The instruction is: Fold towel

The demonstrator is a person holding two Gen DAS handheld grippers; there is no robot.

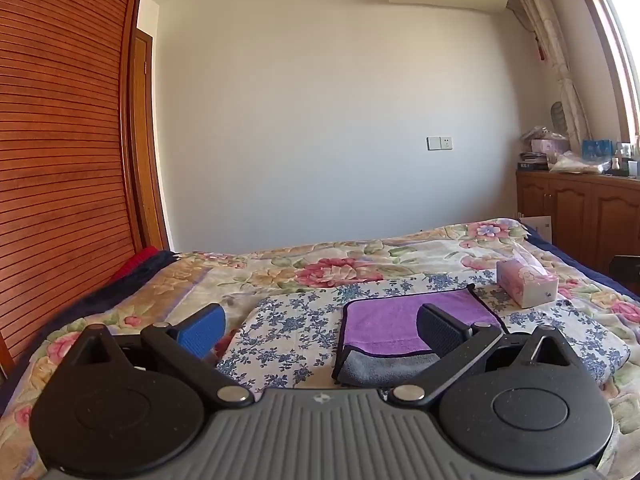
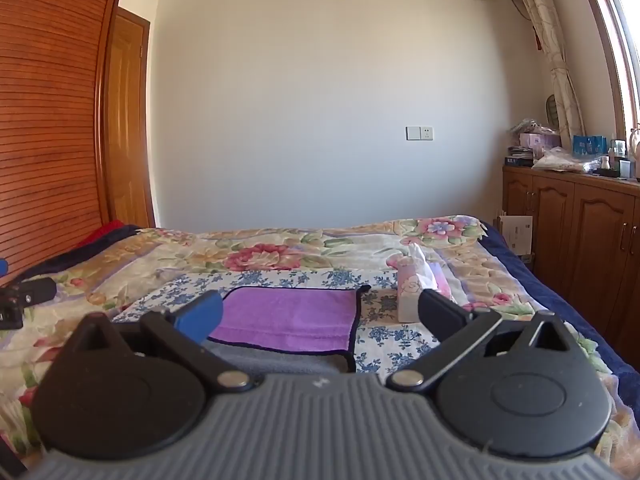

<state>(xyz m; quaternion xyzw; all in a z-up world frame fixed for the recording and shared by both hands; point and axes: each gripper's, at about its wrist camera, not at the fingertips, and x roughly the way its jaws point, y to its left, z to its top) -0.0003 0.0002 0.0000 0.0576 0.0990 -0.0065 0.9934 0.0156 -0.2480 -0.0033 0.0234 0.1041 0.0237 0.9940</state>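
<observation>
Both pairs of jaws stand wide apart and hold nothing. On the left gripper (image 1: 320, 330) a blue pad sits on one finger and a black pad on the other, and the right gripper (image 2: 320, 316) is spread the same way.

Just ahead lies the towel (image 1: 400, 320), purple on top with a dark trim and a grey underside showing along its near edge, where a layer appears already doubled over. It rests on a blue-flowered cloth (image 1: 288, 320) spread over the floral bedspread (image 1: 280, 268). From the left wrist view the towel sits toward the black-padded finger, whose tip overlaps its near part; whether it touches the cloth I cannot tell. From the right wrist view the towel (image 2: 288, 316) lies almost centred between the fingers, nearer the blue one.

A tissue box (image 1: 526, 282) stands just beside the towel's far right corner. The likely risk is that a wide sweep of that corner knocks the box, or that a finger pinches the flowered cloth along with the towel, since both are soft and lie flat together. Grabbing only the top purple layer could also undo the existing fold.
</observation>
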